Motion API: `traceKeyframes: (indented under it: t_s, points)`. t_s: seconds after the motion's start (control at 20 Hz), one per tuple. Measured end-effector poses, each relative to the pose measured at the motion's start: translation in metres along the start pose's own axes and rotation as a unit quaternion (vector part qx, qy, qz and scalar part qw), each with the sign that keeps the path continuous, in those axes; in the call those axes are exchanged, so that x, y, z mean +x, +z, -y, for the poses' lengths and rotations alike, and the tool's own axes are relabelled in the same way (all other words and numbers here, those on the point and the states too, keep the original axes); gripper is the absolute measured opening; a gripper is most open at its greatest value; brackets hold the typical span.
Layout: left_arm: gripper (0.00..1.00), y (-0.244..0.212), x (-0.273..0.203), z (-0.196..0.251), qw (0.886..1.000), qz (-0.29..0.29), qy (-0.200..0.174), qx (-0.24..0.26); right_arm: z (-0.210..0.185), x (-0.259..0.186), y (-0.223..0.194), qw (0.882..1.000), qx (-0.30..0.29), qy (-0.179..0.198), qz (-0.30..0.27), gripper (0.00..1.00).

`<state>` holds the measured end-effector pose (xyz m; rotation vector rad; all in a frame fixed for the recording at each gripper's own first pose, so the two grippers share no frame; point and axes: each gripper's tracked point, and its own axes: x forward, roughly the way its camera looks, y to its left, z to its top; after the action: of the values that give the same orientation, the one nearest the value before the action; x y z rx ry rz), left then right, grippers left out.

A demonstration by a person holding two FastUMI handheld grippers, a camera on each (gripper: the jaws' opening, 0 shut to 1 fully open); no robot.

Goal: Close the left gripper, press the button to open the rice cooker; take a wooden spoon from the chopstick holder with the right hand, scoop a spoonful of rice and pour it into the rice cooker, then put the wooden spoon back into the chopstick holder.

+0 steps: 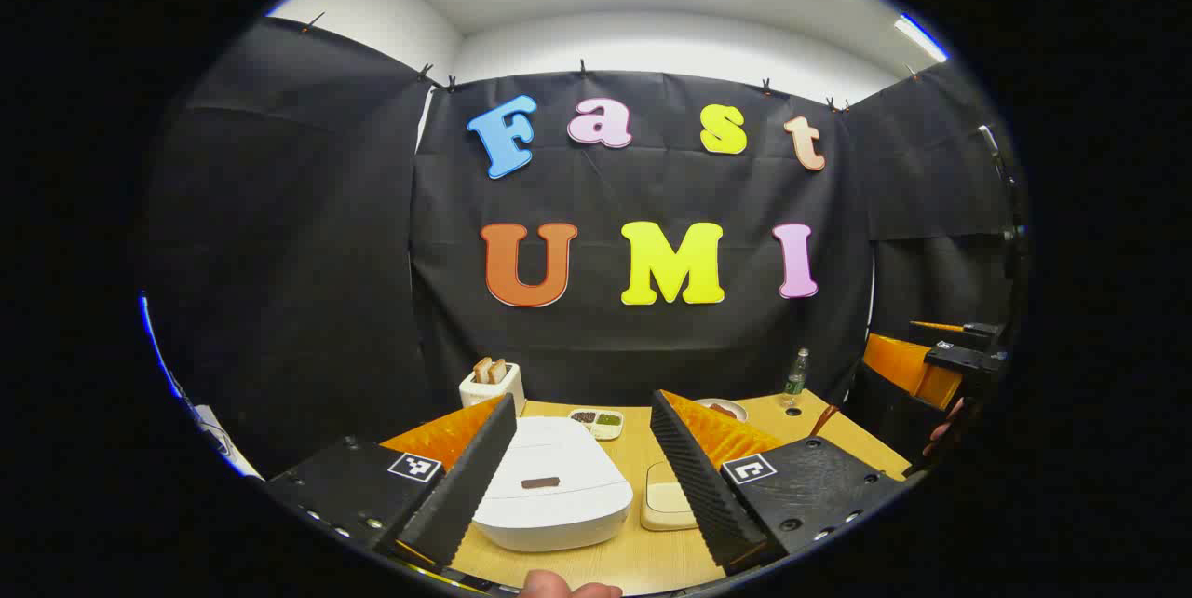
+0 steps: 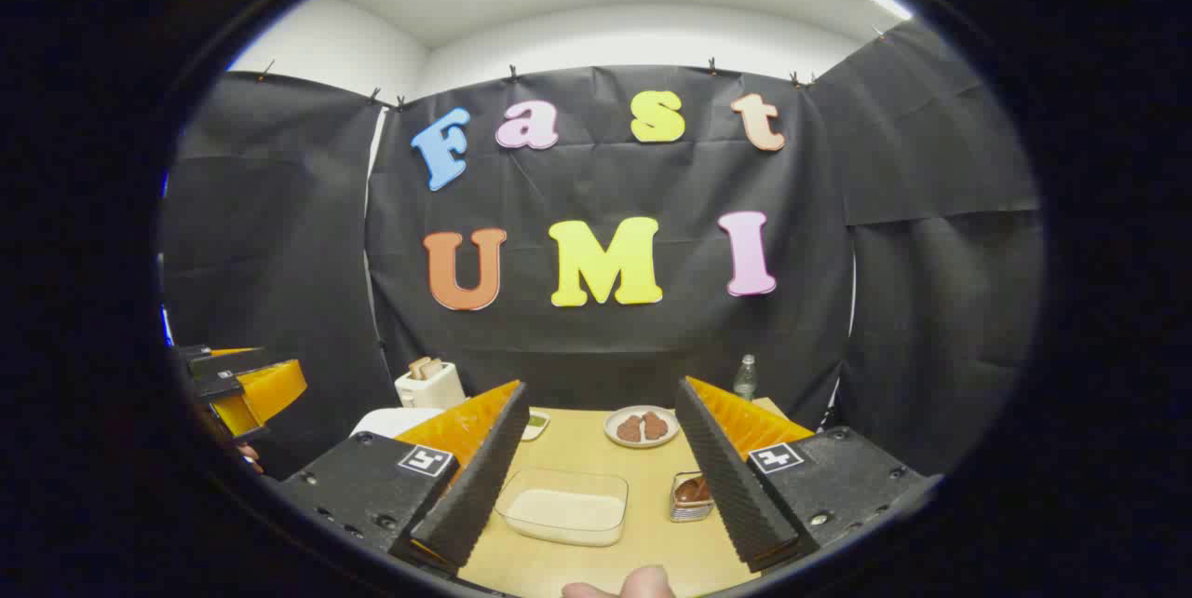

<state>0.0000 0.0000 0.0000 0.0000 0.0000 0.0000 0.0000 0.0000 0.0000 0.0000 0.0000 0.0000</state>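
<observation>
The white rice cooker sits lid-down on the wooden table, right under my left gripper, which is open above it. A dark button marks the front of the lid. My right gripper is open too, over a clear tub of white rice. Beside the tub, against the right finger, stands a small metal holder with a brown wooden piece in it. In the left gripper view the rice tub lies just right of the cooker, and a thin brown handle sticks up farther right.
A white toaster with bread stands at the back left, a two-part sauce dish behind the cooker. A plate of brown food and a bottle stand at the back. The other gripper shows at the right edge.
</observation>
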Motion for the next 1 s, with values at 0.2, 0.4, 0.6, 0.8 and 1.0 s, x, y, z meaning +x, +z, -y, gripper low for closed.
traceKeyframes:
  t_s: [0.2,0.4,0.6,0.8,1.0]
  points:
    - [0.94,-0.001,-0.005,-0.005,1.000,0.000,0.004,-0.002,-0.002,-0.007,-0.001,1.000,-0.002,-0.001,0.002,0.96]
    - [0.94,-0.003,-0.010,-0.008,1.000,-0.004,0.005,-0.003,-0.004,-0.011,0.000,1.000,-0.001,0.000,0.002,0.96]
    - [0.94,-0.004,-0.012,-0.007,1.000,-0.007,0.005,-0.001,-0.005,-0.013,-0.002,1.000,0.001,0.001,0.001,0.96]
    - [0.94,-0.004,-0.013,-0.005,1.000,-0.008,0.003,0.001,-0.001,-0.014,0.000,1.000,0.002,-0.002,0.003,0.96]
    - [0.94,-0.004,-0.011,-0.002,1.000,-0.010,0.002,-0.003,0.004,-0.013,0.001,1.000,0.002,-0.007,0.004,0.96]
